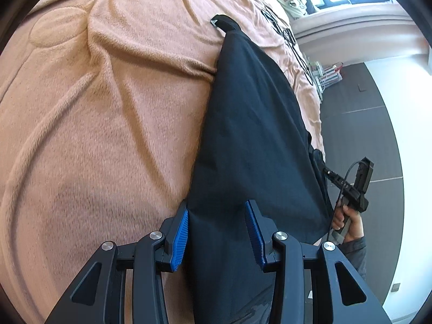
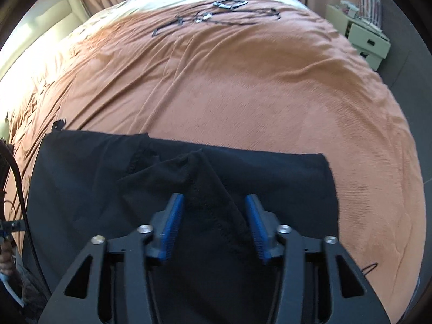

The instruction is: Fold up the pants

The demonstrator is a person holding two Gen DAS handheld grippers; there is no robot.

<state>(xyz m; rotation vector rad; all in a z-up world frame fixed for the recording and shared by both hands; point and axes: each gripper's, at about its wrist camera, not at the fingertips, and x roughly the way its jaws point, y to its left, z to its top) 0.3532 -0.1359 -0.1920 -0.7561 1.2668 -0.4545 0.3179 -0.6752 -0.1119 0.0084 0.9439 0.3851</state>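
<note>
One pair of black pants (image 1: 251,124) lengthwise along the blanket's (image 1: 108,108) edge

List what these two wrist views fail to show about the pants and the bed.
- Pants, left wrist view: the near end runs under the left tool and off the bottom edge.
- Pants, right wrist view: the near part is hidden behind the right tool; fold layers merge in black.
- Cords on the blanket, right wrist view: too small and blurred to identify.
</note>
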